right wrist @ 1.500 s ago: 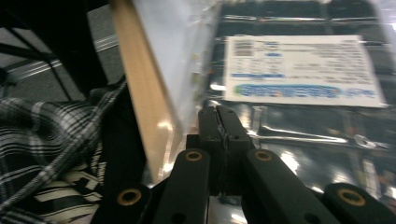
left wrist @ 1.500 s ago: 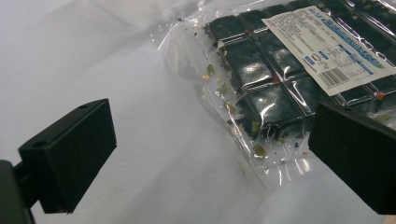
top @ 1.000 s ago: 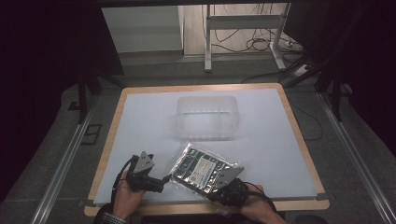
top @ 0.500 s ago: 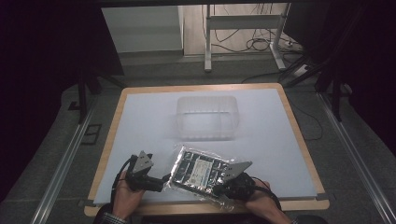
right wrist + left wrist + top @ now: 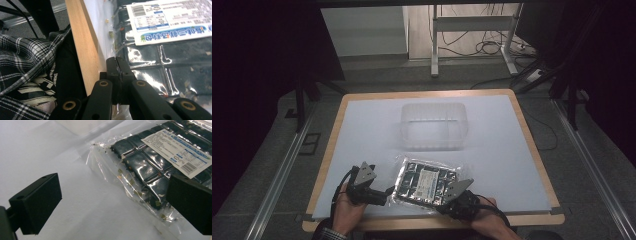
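Jaws of the right gripper (image 5: 117, 72) are clenched on the thin near edge of the clear plastic packet of dark, foil-wrapped square portions (image 5: 427, 182), pinching the film where it overhangs the table's pale wooden rim (image 5: 80, 37); the edge seam is probably chosen because it is flat enough to nip between the pads. Jaws of the left gripper (image 5: 110, 202) stand released and wide apart, with the packet's left corner lying loosely between them and neither pad pressing on it, a pose that suggests a second grip is being readied so the limp packet can be carried level. The packet rests on the white table surface (image 5: 377, 130) at its near edge, between the two grippers, well apart from the empty transparent plastic box (image 5: 433, 126) standing farther back at the table's middle, the likely destination.

Packet appearance: glossy, crinkled film with a sealed clear margin; a grid of dark blue-black squares inside; a white printed label (image 5: 178, 150) with a barcode and blue lettering across the top face; small tan crumbs (image 5: 130, 182) loose inside the film near the corner.
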{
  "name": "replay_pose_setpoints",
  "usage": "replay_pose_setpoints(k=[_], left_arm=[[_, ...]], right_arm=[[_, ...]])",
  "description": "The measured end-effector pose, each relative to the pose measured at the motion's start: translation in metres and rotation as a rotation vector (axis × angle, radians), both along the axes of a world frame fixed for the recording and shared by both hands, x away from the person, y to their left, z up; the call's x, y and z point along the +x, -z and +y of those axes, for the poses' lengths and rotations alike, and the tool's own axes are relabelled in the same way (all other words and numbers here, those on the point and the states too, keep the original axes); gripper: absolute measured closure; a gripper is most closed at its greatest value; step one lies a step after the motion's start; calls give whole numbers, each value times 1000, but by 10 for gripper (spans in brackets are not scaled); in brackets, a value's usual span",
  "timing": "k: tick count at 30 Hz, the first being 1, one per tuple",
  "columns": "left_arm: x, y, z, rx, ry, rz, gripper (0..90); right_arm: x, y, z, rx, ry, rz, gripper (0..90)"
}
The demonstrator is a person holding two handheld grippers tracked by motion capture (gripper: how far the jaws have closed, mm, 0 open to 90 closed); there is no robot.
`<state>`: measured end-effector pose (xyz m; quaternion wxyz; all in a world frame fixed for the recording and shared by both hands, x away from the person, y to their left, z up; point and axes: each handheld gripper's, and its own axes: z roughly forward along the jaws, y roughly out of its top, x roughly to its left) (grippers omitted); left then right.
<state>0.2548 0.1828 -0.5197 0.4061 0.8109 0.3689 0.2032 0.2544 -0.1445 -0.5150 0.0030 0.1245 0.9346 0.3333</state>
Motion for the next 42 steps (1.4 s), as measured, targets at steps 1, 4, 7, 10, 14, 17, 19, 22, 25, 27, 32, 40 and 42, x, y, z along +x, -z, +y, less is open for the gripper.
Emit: replay_pose_setpoints(k=[1,4,7,10,14,17,19,22,25,27,32,40,42], left_arm=[[0,0,0,-1,0,0,5],[0,0,0,-1,-1,1,5],[0,0,0,0,0,1,5],[-1,0,0,2,0,-2,5],[-1,0,0,3,0,-2,5],[-1,0,0,4,0,-1,5],[-1,0,0,5,0,-1,5],[-1,0,0,8,-1,-1,5],[-1,0,-1,10,0,1,5],[-1,0,-1,11,0,1,5],[-1,0,0,13,2,1,6],[0,0,-1,21,6,4,6],[0,1,-1,23,7,4,7]], right_arm=[[1,0,-1,-3,5,4,889],[3,0,-3,-12,13,-1,889],[5,-1,-5,-12,25,-1,889],[9,0,-9,-23,41,-8,889],[15,-1,-16,-25,74,-13,889],[19,-3,-22,-21,96,-16,889],[22,-3,-25,-21,110,-18,889],[26,-3,-28,-19,124,-29,888],[28,-3,-29,-17,135,-22,889],[27,-4,-28,-26,135,-34,887],[26,-9,-29,4,131,-42,855],[34,-19,-39,70,191,-38,771],[35,-21,-41,79,206,-45,759]])
